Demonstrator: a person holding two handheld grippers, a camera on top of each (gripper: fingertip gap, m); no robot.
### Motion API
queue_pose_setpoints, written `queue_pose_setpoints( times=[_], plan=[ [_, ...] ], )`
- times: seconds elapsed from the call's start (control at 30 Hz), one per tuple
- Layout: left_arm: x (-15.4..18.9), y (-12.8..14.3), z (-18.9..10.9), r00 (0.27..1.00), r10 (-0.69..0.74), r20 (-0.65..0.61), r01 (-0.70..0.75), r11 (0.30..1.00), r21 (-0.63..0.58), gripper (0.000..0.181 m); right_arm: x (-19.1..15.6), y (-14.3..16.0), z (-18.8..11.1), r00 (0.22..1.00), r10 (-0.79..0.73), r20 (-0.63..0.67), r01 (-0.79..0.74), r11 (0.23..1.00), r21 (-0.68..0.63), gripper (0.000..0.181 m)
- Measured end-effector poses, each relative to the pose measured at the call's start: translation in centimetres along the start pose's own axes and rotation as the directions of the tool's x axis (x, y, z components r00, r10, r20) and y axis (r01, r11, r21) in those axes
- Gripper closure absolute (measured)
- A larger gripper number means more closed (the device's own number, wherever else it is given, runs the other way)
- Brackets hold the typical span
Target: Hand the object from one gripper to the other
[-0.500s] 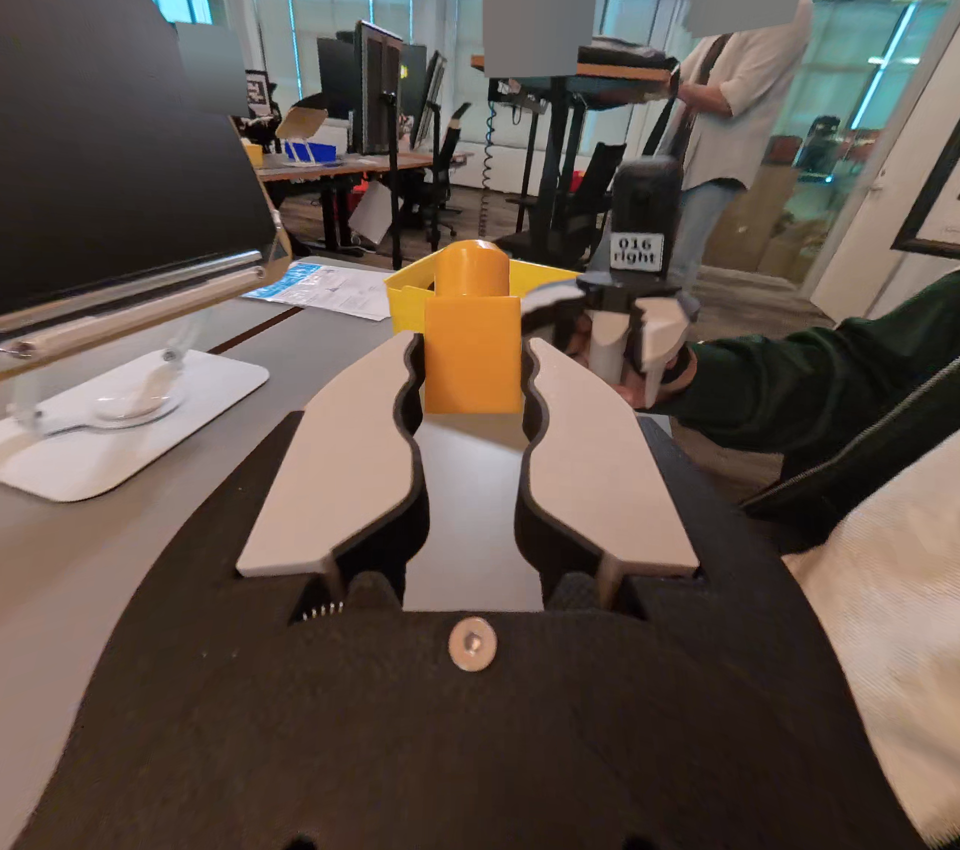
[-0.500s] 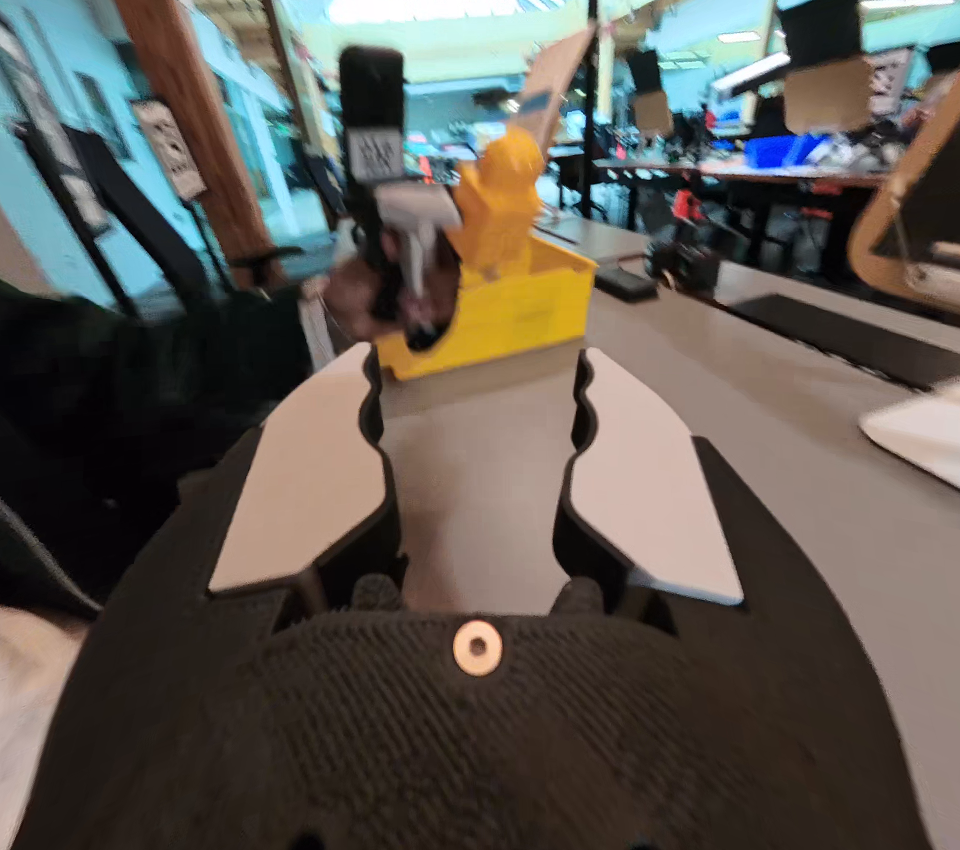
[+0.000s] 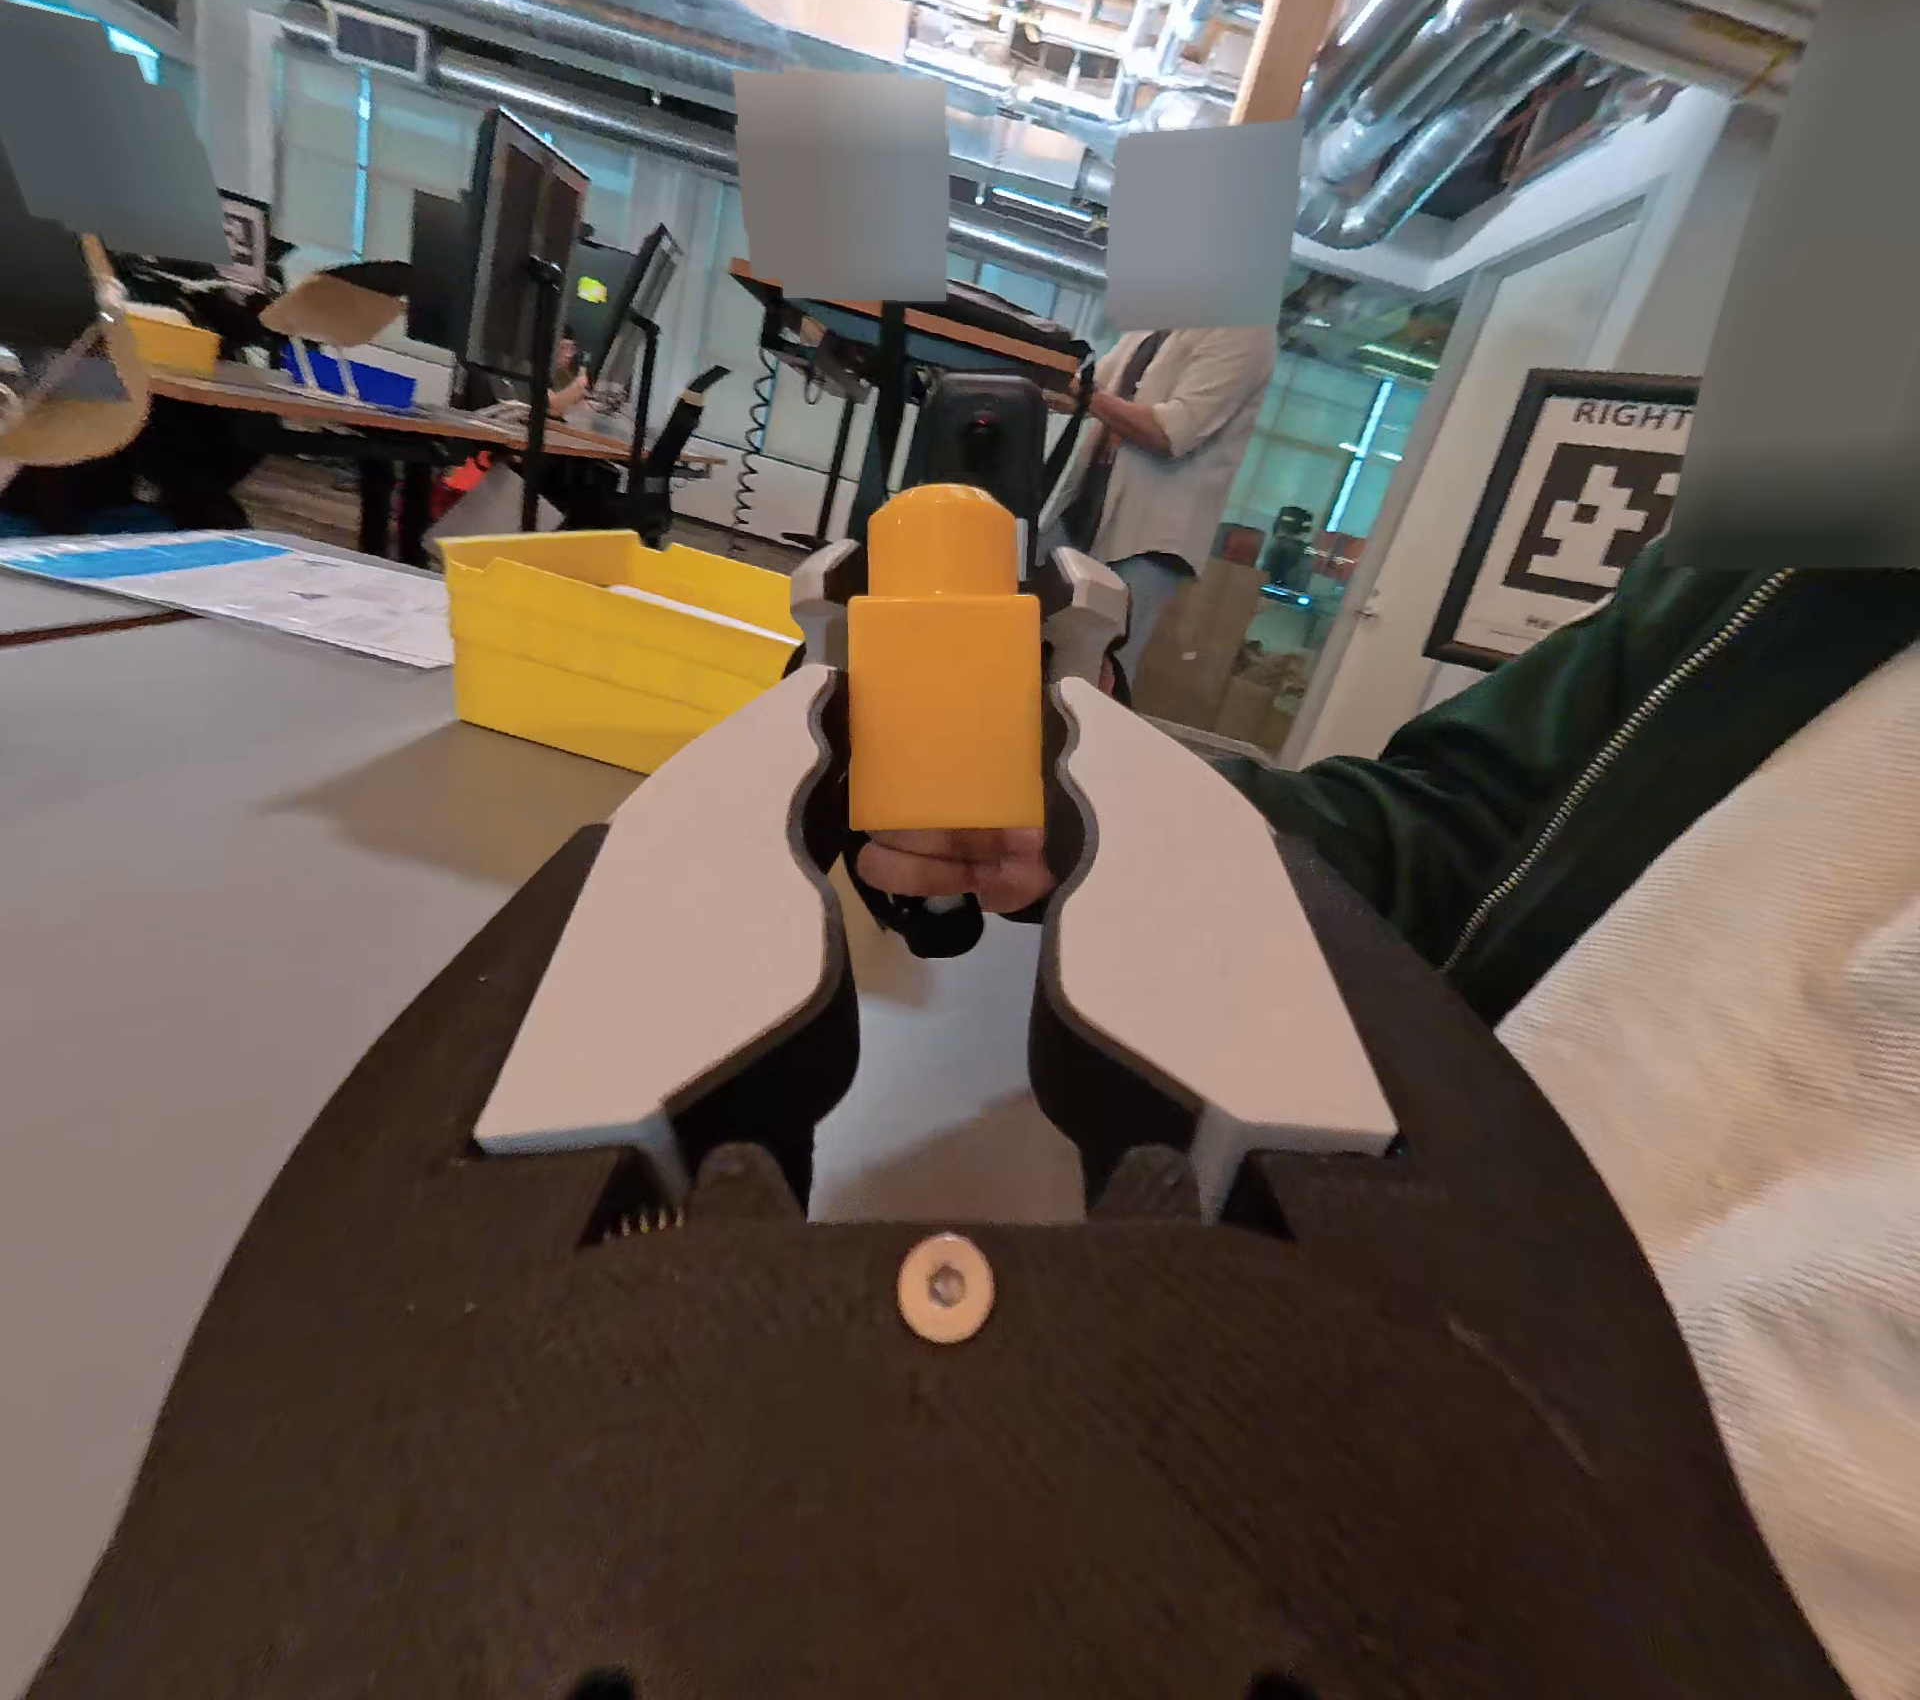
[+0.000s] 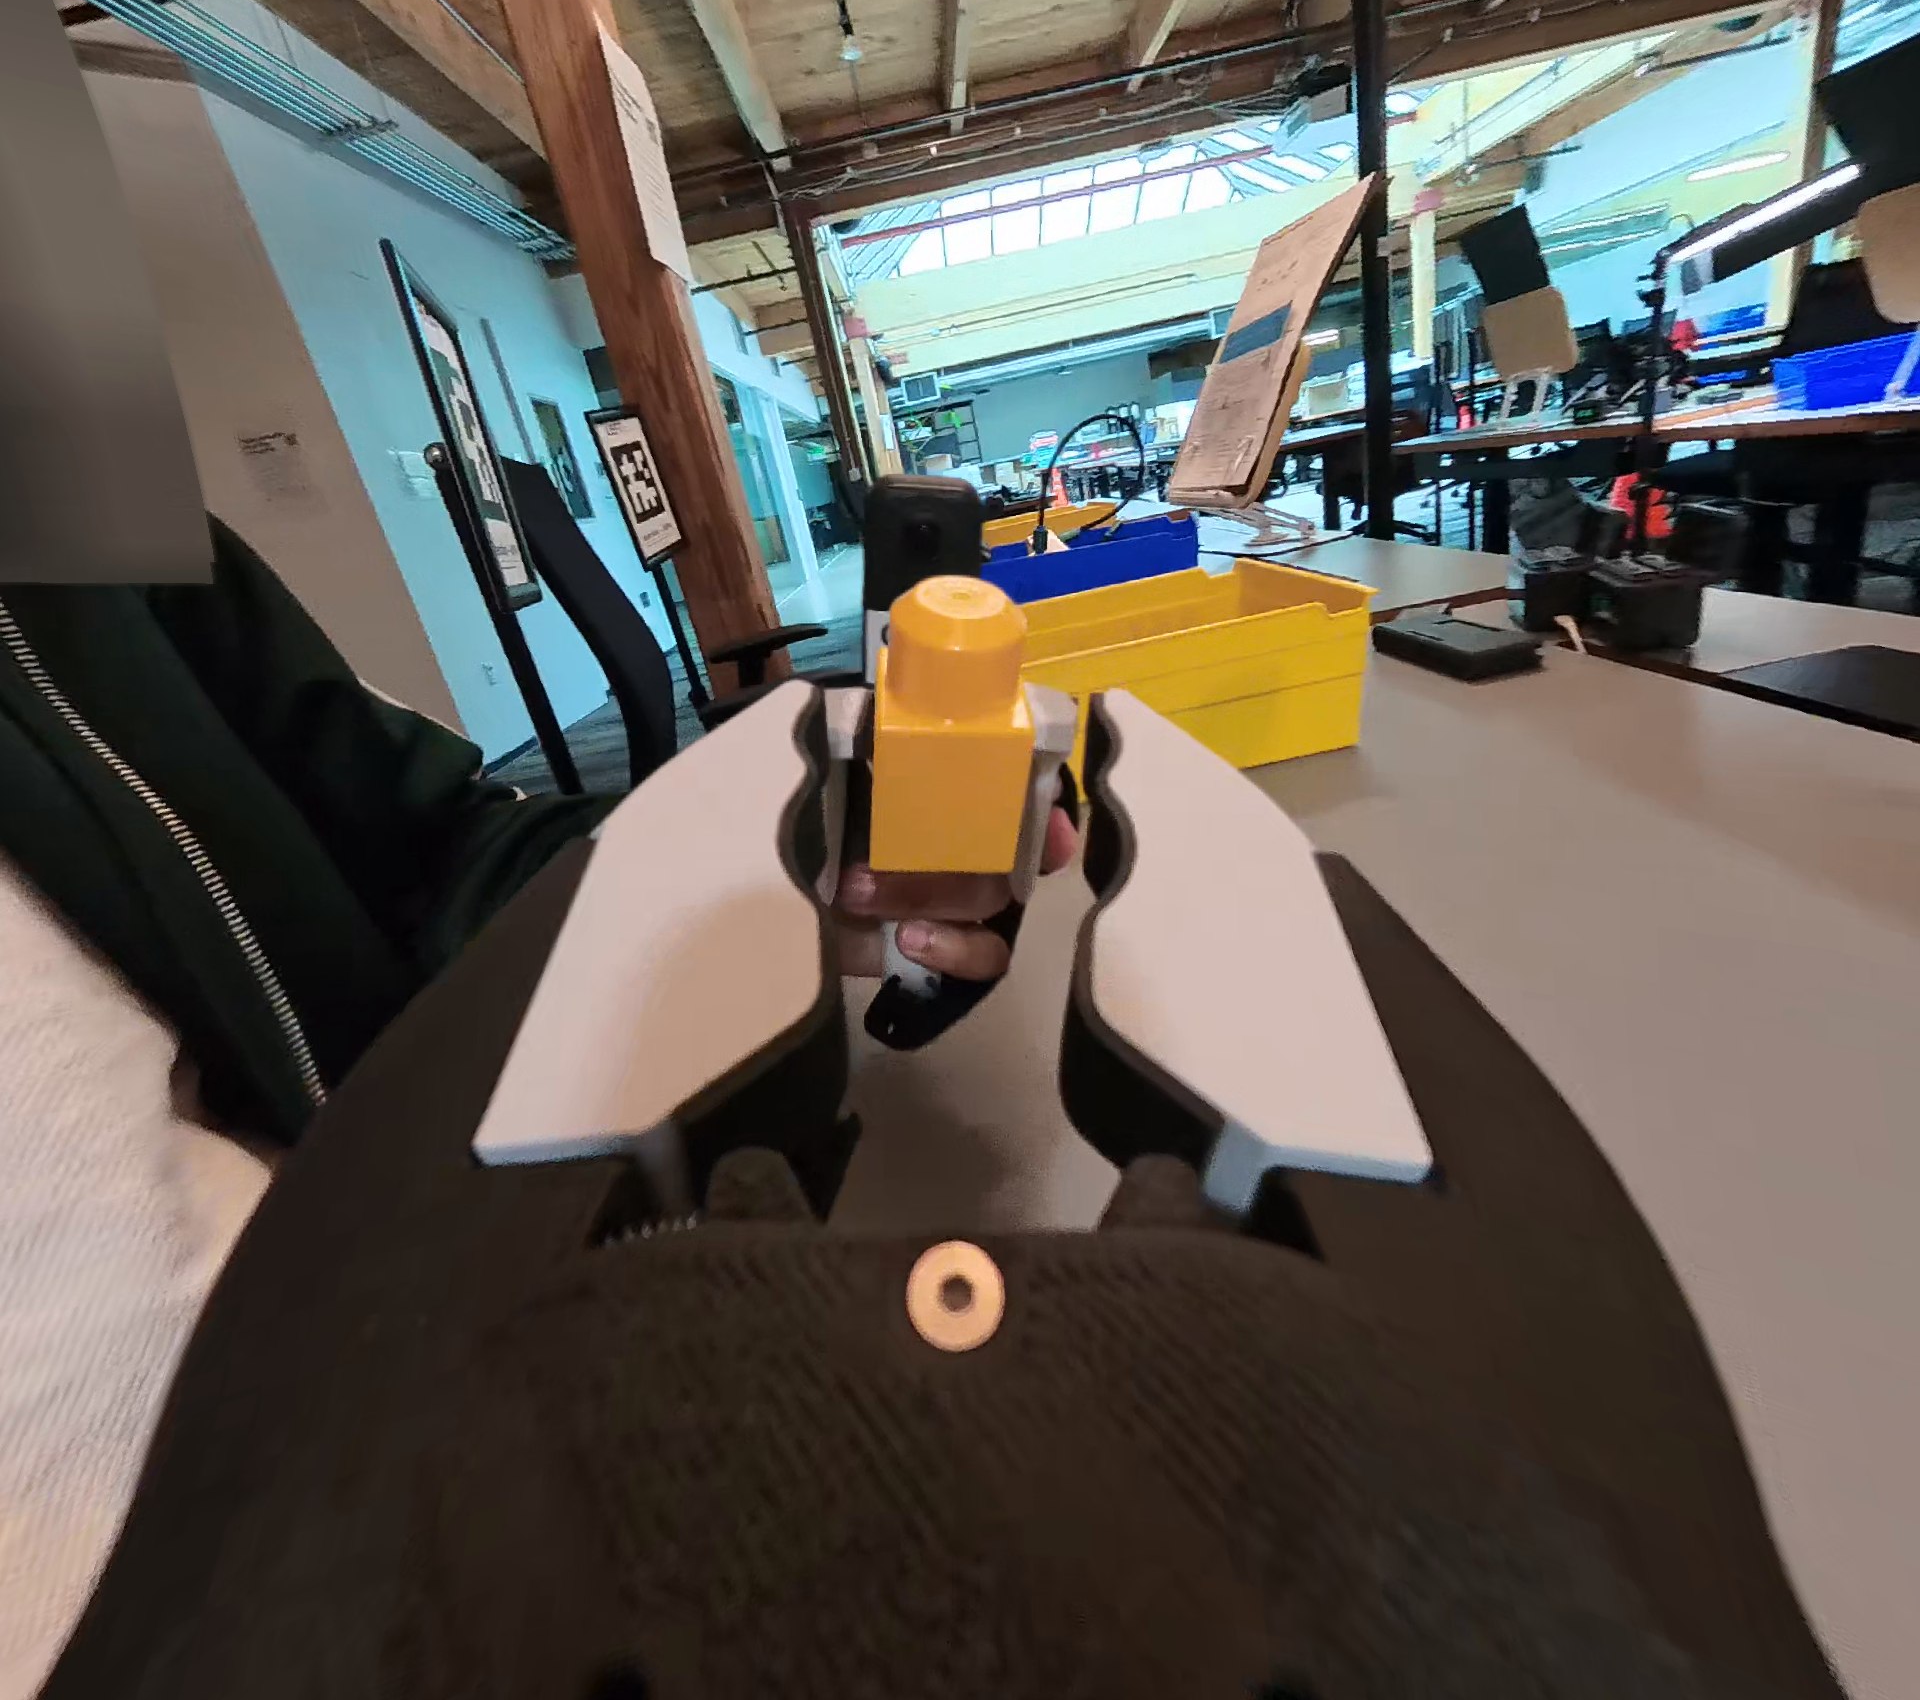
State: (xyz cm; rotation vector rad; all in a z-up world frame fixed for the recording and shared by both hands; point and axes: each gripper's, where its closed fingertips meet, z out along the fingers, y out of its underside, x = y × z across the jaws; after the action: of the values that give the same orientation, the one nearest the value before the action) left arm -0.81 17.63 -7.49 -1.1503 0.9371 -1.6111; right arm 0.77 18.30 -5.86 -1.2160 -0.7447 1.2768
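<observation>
Right now the orange block (image 3: 943, 715), a square body with a round stud on top, is held upright in mid-air above the grey desk (image 3: 208, 819), clamped at its sides by the left gripper (image 3: 943, 746). Facing it head-on, the right gripper (image 4: 951, 777) has its two fingers spread to either side of the block with a gap showing on both sides, not touching it. Behind them a yellow bin (image 4: 1226, 663) sits on the desk.

Orange block (image 3: 943, 705) between gripper (image 3: 943, 741) fingertips
</observation>
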Motion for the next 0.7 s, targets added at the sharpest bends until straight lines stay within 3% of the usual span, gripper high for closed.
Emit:
queue_pose_setpoints(
  times=[0.13, 0.27, 0.4, 0.53, 0.6, 0.7],
  plan=[
    [0.1, 1.5, 0.7, 0.999, -0.030, -0.033, 0.029, 0.999, -0.040, 0.145, -0.2, 1.1, 0.5, 1.000, 0.011, 0.024, -0.010, 0.999, -0.032, 0.137],
    [0.3, 2.2, 1.1, 0.997, -0.048, -0.053, 0.045, 0.997, -0.062, 0.146, -0.3, 1.4, 0.5, 0.999, 0.032, 0.038, -0.031, 0.999, -0.032, 0.153],
    [0.0, 3.3, 1.4, 0.999, -0.038, -0.036, 0.033, 0.991, -0.133, 0.145, -0.2, 1.8, 0.5, 0.999, 0.024, 0.033, -0.022, 0.998, -0.067, 0.153],
    [-1.9, 3.4, 0.9, 0.995, 0.040, 0.094, -0.023, 0.985, -0.171, 0.116, 1.0, 0.9, -0.4, 0.999, -0.028, -0.045, 0.026, 0.998, -0.050, 0.153],
    [-2.9, 2.4, 0.1, 0.973, 0.128, 0.191, -0.100, 0.983, -0.154, 0.115, 2.7, 1.0, -1.3, 0.981, -0.108, -0.159, 0.092, 0.990, -0.102, 0.153],
    [-4.6, 2.2, -1.1, 0.917, 0.249, 0.313, -0.184, 0.957, -0.223, 0.120, 4.7, 2.1, -2.3, 0.908, -0.306, -0.286, 0.229, 0.934, -0.273, 0.153]
  ],
)
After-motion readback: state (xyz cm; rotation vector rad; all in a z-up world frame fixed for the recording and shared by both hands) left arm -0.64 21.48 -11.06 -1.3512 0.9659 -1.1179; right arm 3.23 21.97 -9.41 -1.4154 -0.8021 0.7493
